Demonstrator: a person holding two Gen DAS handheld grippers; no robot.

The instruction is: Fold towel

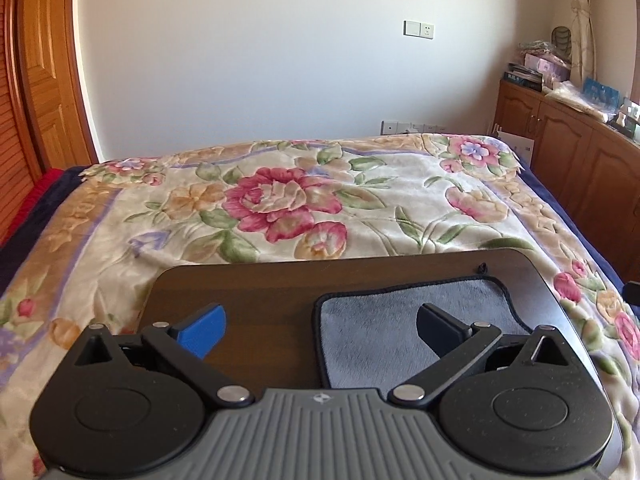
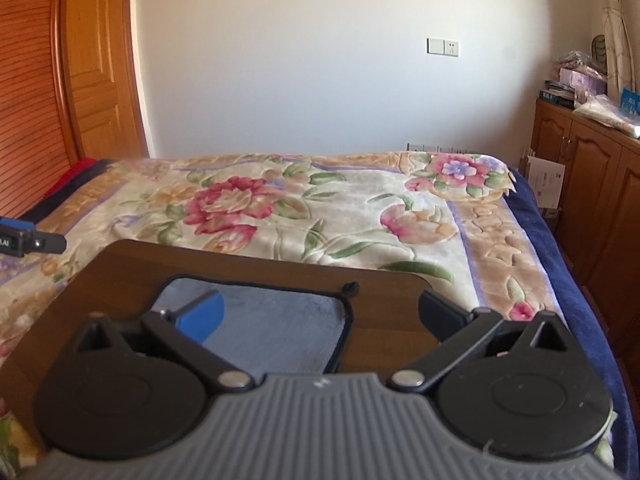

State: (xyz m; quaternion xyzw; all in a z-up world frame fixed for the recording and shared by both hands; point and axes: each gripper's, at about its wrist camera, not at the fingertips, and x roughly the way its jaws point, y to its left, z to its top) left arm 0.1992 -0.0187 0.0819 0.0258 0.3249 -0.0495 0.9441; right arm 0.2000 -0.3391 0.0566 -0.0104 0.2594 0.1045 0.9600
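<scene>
Two hand-held grippers, both spread wide, nothing between the fingers. Left hand-held gripper: blue finger over bare wood, black finger over the towel; whether either touches cannot be told. Right hand-held gripper: blue finger over the towel, black finger over bare wood at 3 o'clock of it.

Towel: grey-blue plush, dark bound edge, lying flat on a dark wooden counter. In the left wrist view it sits right of centre, at 2 o'clock from the gripper body; in the right wrist view, left of centre, at 11 o'clock. A small dark hanging loop sticks out at its far right corner.

Counter rests on a bed under a floral blanket, cream with pink roses and green leaves. The tip of the left hand-held gripper shows at 9 o'clock in the right wrist view.

Beyond the bed, at 12 o'clock: white wall with a switch-and-socket plate. At 9 to 10 o'clock, a wooden door. At 3 o'clock, wooden cabinets with boxes and bags stacked on top, a curtain above.
</scene>
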